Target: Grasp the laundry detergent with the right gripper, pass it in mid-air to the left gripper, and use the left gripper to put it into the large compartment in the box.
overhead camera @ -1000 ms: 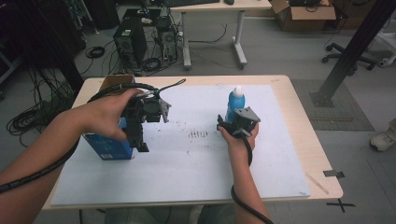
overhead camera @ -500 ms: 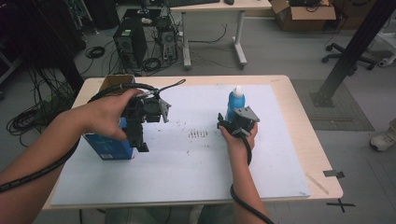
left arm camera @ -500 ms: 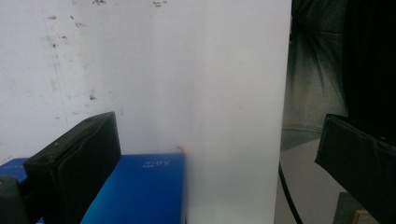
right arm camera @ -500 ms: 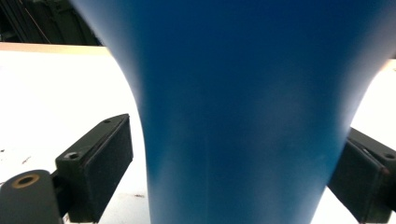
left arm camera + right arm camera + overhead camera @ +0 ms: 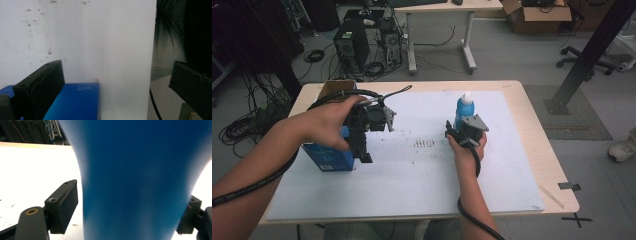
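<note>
Right gripper [image 5: 458,131] jaws, just closing, straddle the blue bottle [image 5: 140,177] — contact unclear, its cap cut off.

A white sheet [image 5: 422,175] covers the wooden table [image 5: 532,130]; computer towers [image 5: 352,42] stand beyond.

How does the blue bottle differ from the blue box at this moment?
The blue bottle is rounded with a white cap and stands upright mid-sheet; the blue box is flat-sided, at the sheet's left edge. The bottle sits between the right hand-held gripper jaws, which have just been closing; the box is beside the left hand-held gripper. Both are blue.
</note>
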The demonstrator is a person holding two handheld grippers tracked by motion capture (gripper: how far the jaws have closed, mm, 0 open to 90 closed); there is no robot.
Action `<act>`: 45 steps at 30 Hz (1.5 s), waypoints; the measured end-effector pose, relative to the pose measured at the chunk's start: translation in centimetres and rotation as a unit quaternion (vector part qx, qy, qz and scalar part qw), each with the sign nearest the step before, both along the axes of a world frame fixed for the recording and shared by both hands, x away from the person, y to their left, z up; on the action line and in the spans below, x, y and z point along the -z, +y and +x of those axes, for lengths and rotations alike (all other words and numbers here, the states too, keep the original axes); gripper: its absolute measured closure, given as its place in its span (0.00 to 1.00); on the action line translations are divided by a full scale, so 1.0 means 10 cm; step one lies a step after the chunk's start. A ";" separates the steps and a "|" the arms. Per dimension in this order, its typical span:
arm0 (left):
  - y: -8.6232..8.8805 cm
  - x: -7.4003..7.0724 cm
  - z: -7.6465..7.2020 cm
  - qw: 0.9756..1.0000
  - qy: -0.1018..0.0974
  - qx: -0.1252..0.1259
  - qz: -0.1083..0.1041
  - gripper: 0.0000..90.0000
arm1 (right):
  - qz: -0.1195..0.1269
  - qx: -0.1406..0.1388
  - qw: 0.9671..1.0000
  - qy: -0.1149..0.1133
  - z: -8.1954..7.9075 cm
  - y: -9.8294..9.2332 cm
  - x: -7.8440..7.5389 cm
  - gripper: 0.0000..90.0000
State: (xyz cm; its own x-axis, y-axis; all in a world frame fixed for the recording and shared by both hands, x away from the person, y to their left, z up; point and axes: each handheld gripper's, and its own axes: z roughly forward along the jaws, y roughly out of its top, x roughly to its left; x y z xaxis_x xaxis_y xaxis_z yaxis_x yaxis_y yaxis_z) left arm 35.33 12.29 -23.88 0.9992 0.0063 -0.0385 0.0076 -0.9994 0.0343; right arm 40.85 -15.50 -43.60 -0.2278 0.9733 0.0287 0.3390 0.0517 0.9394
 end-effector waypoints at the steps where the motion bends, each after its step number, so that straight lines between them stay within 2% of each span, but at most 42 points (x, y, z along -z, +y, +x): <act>1: 0.00 0.00 0.00 1.000 0.000 0.000 -0.001 0.00 | 0.000 0.001 1.000 -0.001 0.00 0.00 0.00 0.25; 21: 0.01 0.02 0.00 1.000 0.002 -0.002 0.002 0.00 | -0.008 0.023 1.000 -0.001 0.02 -0.01 0.06 0.39; 34: 0.00 0.01 0.00 1.000 0.001 -0.003 0.001 0.00 | -0.013 0.033 0.999 -0.010 0.01 0.01 0.07 0.42; 45: -0.03 0.01 -0.02 1.000 0.000 -0.003 -0.003 0.00 | -0.016 0.020 0.999 -0.021 0.01 -0.02 0.09 0.48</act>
State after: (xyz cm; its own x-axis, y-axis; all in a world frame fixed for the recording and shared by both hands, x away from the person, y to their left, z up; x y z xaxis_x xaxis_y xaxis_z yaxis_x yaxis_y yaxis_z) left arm 35.10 12.01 -23.99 0.9991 0.0120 -0.0395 0.0136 -0.9991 0.0404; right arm 40.91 -15.67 -44.48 -0.1892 0.9819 -0.0113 0.3018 0.0691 0.9509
